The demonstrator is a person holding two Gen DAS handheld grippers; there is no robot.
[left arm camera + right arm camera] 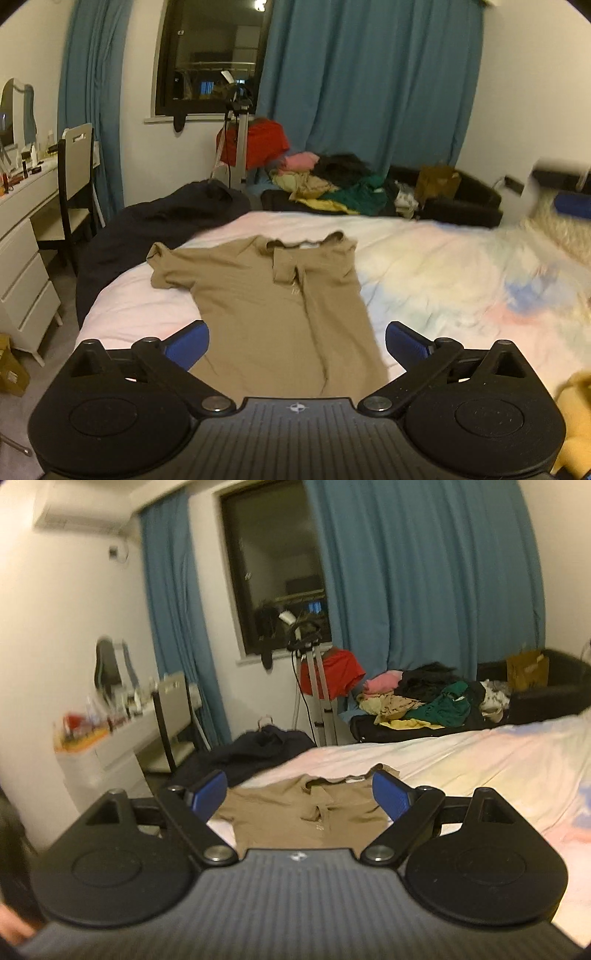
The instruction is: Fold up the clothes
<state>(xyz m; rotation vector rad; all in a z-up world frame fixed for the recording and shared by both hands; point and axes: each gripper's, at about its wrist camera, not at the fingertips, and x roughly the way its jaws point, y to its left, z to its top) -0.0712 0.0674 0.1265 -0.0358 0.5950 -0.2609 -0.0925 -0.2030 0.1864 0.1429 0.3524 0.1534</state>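
White dresser (pixel 22 236) and chair (pixel 74 177) at far left, dark garment (pixel 155 229) draped over the bed's (pixel 443 266) left edge. Tan polo shirt (pixel 273 295) lies flat at centre on the pastel bedcover, collar away from the cameras, right sleeve folded in. Left gripper (pixel 297 341) above its hem, fingers spread, gripping nothing. Right gripper (pixel 300 794) likewise released, empty. Clothes pile (pixel 332 181) beyond, right.

Left wrist cam sat low over the bed (pixel 424 258), looking forward past its fingers at the window (pixel 210 55). Right wrist cam sat further back, tilted higher, same heading. Both shared the tan shirt (pixel 273 306) (pixel 306 819), curtains (pixel 424 572), tripod (pixel 314 686).
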